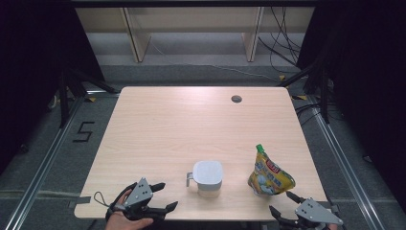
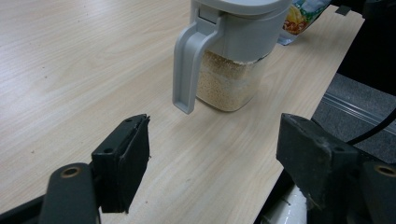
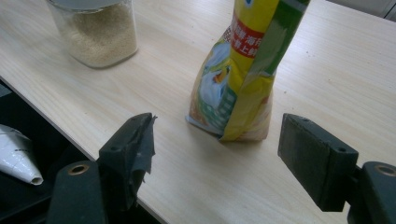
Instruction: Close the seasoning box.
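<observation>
- Ahead of the left hand-held gripper (image 1: pixel 161 196), whose jaws stand wide and hold nothing, a grey-lidded jar (image 2: pixel 236 53) of pale grain stands on the worktop (image 1: pixel 191 124), handle toward it.
- Just beyond the right hand-held gripper (image 1: pixel 282 203), also wide and empty, a yellow pouch (image 3: pixel 243 74) stands upright.

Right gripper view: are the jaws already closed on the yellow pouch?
No, the right gripper is open, its jaws standing apart short of the upright yellow pouch on the table.

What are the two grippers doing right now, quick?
Left gripper: open, holding nothing, facing the jar.
Right gripper: open, holding nothing, facing the pouch.
</observation>
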A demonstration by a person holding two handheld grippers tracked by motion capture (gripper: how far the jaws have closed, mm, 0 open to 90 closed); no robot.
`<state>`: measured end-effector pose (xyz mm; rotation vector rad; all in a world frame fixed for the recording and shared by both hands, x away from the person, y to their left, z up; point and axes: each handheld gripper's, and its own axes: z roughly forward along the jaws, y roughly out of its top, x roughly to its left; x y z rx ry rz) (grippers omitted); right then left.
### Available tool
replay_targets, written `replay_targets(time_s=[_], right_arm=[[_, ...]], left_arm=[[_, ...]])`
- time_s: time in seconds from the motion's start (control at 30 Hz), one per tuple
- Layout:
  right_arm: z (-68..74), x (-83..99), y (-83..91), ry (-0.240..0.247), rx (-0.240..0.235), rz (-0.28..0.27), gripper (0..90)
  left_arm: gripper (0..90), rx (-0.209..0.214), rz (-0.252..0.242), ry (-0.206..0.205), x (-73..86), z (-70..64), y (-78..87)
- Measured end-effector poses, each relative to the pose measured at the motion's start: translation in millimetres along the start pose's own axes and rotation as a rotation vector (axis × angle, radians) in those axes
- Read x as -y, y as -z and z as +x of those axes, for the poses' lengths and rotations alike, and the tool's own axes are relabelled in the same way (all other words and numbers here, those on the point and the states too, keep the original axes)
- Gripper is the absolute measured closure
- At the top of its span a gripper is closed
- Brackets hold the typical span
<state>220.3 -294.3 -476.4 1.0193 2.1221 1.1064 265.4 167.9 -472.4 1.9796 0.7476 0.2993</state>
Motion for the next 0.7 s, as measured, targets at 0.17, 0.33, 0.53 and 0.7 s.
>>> replay_targets(time_s=[0.17, 0.33, 0.53, 0.7], right_arm=[[0.0, -0.1, 0.2, 0.000, -0.001, -0.001, 27.7], [0.3, -0.3, 0.3, -0.002, -0.002, -0.003, 27.7], [0.5, -0.3, 0.4, -0.004, -0.001, -0.004, 27.7], [0.1, -0.2, 0.5, -0.003, -0.001, -0.002, 27.7]], left_arm=[[24.6, -0.004, -0.006, 0.019, 1.9, -1.5, -1.7], [24.5, 0.004, 0.013, 0.011, 3.0, 0.1, -2.0], [23.9, -0.002, 0.015, -0.019, 2.8, 3.0, -1.7], [23.2, -0.014, 0.015, 0.008, 3.7, 3.3, -2.6]])
